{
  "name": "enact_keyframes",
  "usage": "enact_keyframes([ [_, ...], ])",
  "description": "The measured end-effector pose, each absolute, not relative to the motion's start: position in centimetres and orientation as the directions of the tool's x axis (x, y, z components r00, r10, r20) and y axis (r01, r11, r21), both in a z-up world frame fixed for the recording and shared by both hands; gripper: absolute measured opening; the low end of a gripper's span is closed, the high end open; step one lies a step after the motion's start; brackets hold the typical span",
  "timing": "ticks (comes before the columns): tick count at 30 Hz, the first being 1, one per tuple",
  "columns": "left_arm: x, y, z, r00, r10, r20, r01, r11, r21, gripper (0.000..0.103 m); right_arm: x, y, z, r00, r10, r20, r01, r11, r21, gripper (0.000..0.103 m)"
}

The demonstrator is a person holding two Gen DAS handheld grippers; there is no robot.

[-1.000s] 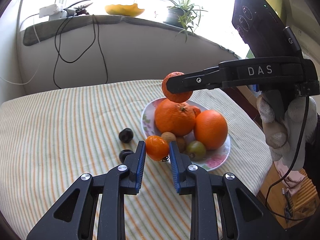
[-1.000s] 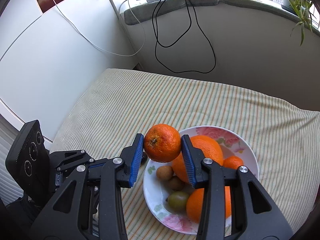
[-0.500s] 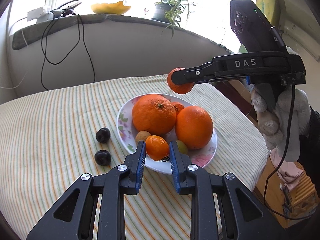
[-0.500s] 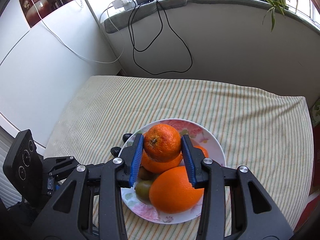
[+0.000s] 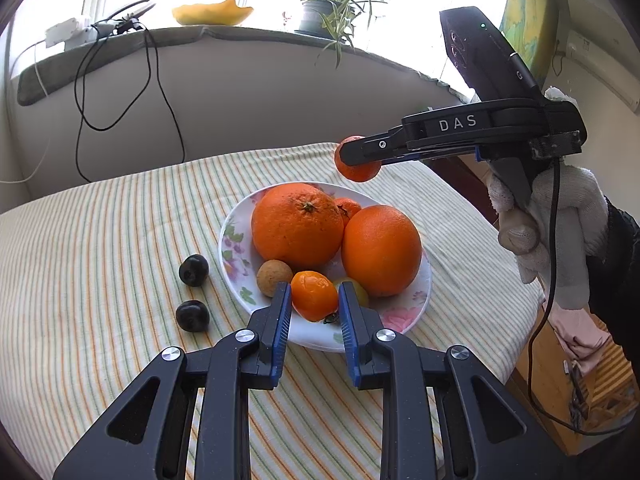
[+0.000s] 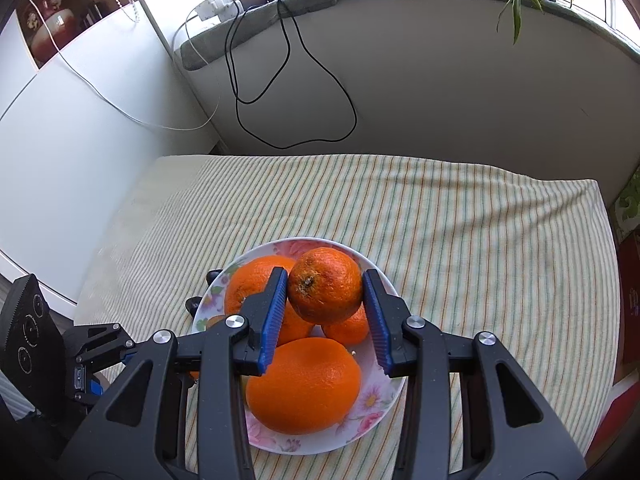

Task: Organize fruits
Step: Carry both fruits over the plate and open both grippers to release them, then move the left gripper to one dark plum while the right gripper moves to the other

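A flowered plate [image 5: 404, 312] [image 6: 378, 394] on the striped tablecloth holds two big oranges [image 5: 298, 224] [image 6: 304, 384], a small mandarin [image 5: 349, 207], a brown round fruit [image 5: 273, 278] and a greenish one. My left gripper [image 5: 313, 300] is shut on a small orange tomato-like fruit [image 5: 314, 295] just above the plate's near rim. My right gripper [image 6: 325, 304] is shut on a rough mandarin [image 6: 325, 284] [image 5: 357, 164] and holds it in the air over the plate's far side. Two dark plums [image 5: 194, 270] [image 5: 193, 315] lie on the cloth left of the plate.
A grey ledge [image 5: 224, 36] behind the table carries a power strip with hanging cables [image 5: 156, 92], a yellow dish and a potted plant [image 5: 324, 16]. A gloved hand [image 5: 560, 224] holds the right gripper. The table's right edge drops off near it. A white cabinet [image 6: 60, 120] stands left.
My right gripper has carried the mandarin from beside the plate to above its far side. My left gripper with the small fruit has shifted from the cloth to above the plate's near rim.
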State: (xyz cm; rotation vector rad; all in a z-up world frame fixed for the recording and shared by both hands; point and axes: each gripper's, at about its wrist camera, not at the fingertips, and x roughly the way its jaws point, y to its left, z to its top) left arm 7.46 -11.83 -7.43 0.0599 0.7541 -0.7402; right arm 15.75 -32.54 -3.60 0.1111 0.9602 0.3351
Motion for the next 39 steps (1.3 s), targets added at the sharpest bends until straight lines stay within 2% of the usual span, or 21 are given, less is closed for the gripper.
enact_keyframes([
  [28, 8.2, -12.4, -7.9, 0.491, -0.577, -0.653, 0.632, 0.751, -0.189, 0.023, 17.6, -32.8, -6.1, 0.504, 0.325, -0.8, -0.208, 0.945, 0.252, 0.04],
  [30, 8.1, -12.4, -7.9, 0.494, -0.575, -0.652, 0.627, 0.755, -0.19, 0.031, 17.7, -32.7, -6.0, 0.505, 0.319, -0.802, -0.211, 0.947, 0.244, 0.041],
  [31, 8.2, -12.3, -7.8, 0.498, -0.573, -0.651, 0.623, 0.758, -0.191, 0.043, 17.7, -32.6, -6.0, 0.504, 0.317, -0.803, -0.212, 0.947, 0.241, 0.041],
  [32, 8.2, -12.2, -7.8, 0.501, -0.573, -0.649, 0.62, 0.761, -0.194, 0.047, 17.6, -32.6, -6.0, 0.503, 0.32, -0.802, -0.214, 0.946, 0.243, 0.047],
  [33, 8.3, -12.1, -7.8, 0.502, -0.573, -0.648, 0.616, 0.763, -0.197, 0.047, 17.6, -32.6, -5.9, 0.506, 0.326, -0.798, -0.218, 0.944, 0.248, 0.059],
  [34, 8.4, -12.0, -7.7, 0.504, -0.571, -0.648, 0.612, 0.765, -0.198, 0.047, 17.5, -32.6, -5.7, 0.516, 0.326, -0.793, -0.219, 0.944, 0.246, 0.064],
  [35, 8.4, -11.8, -7.7, 0.506, -0.569, -0.648, 0.61, 0.767, -0.197, 0.047, 17.4, -32.6, -5.6, 0.524, 0.324, -0.787, -0.219, 0.945, 0.243, 0.067],
  [39, 8.4, -11.5, -7.7, 0.51, -0.567, -0.647, 0.61, 0.769, -0.193, 0.047, 17.2, -32.5, -4.9, 0.535, 0.331, -0.777, -0.229, 0.942, 0.244, 0.067],
])
